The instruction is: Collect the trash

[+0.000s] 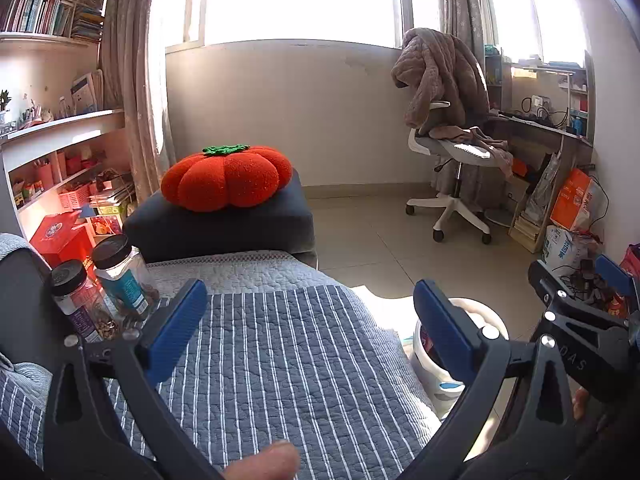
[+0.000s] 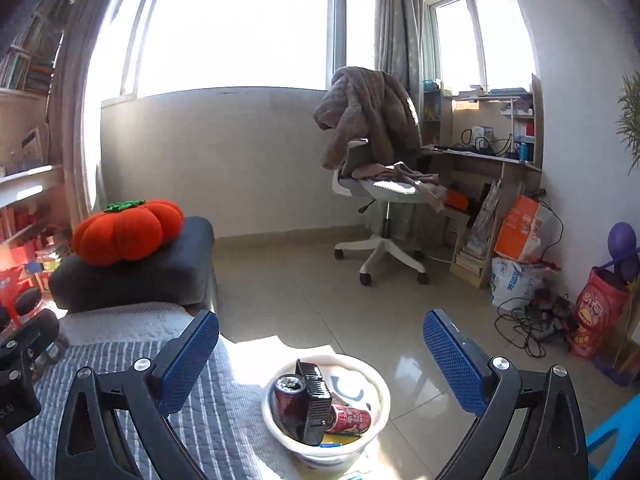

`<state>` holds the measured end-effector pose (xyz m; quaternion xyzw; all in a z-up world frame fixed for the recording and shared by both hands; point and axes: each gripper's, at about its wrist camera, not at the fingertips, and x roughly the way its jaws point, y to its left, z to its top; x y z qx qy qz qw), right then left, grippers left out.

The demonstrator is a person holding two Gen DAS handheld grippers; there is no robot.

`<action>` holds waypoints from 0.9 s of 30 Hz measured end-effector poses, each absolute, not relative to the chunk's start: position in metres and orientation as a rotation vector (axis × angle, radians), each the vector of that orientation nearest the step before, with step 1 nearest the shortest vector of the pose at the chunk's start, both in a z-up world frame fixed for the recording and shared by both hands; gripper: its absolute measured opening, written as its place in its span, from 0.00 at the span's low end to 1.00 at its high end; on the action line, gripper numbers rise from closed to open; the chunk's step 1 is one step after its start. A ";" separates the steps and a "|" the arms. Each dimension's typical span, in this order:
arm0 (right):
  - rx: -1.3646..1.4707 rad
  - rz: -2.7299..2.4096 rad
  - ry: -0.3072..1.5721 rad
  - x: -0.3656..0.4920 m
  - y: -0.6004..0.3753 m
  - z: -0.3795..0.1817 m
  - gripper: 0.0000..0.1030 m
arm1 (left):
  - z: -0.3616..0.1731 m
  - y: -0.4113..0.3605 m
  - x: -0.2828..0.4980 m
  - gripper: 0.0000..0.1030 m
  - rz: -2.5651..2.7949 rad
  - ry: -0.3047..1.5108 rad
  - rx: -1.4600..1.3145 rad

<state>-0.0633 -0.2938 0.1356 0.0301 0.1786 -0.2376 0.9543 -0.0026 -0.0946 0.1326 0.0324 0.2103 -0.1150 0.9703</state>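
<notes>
My left gripper [image 1: 310, 324] is spread wide with nothing between its blue pads, held over the striped quilted cover [image 1: 288, 360] of the sofa. My right gripper [image 2: 320, 356] is spread just as wide and also holds nothing.

Directly below and between the right gripper's fingers sits the white trash bin [image 2: 376, 392] on the floor, touching the edge of the sofa cover. Inside it I see an upright dark red can [image 2: 288, 400] with its top open, a black ribbed box [image 2: 316, 408] leaning against that can, and a second red can [image 2: 352, 420] lying on its side beside the box. From the left wrist view the same bin shows only partly, behind that gripper's right finger [image 1: 444, 332].

Just to the left of the left gripper's left finger [image 1: 176, 328], two clear jars [image 1: 120, 280] with black lids stand on the cover, touching each other, contents low in both.

Ahead of both grippers, a dark cushion block [image 1: 224, 224] carries a red tomato-shaped pillow [image 1: 226, 178] on top. Farther off to the right, a white office chair [image 2: 384, 200] draped with a brown blanket [image 2: 368, 112] stands before a desk [image 2: 492, 160]. Beside the desk lie an orange bag [image 2: 520, 228], a white sack [image 2: 512, 280] and tangled cables [image 2: 532, 320] on the floor tiles. A bookshelf [image 1: 52, 128] stands far left, and bright windows [image 2: 236, 28] fill the back wall.
</notes>
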 end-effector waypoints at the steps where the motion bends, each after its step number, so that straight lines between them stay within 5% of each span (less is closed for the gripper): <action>1: 0.051 -0.477 0.383 -0.065 -0.287 0.130 1.00 | 0.129 -0.090 -0.006 0.99 -0.222 0.418 0.068; 6: 0.074 -0.446 0.455 -0.075 -0.265 0.089 1.00 | 0.100 -0.078 -0.019 0.99 -0.157 0.395 0.136; 14: 0.085 -0.440 0.459 -0.085 -0.244 0.062 1.00 | 0.046 -0.052 -0.012 0.99 -0.194 0.594 0.083; 27: 0.035 -0.433 0.495 -0.077 -0.235 0.046 1.00 | 0.030 -0.057 -0.015 0.99 -0.225 0.662 0.082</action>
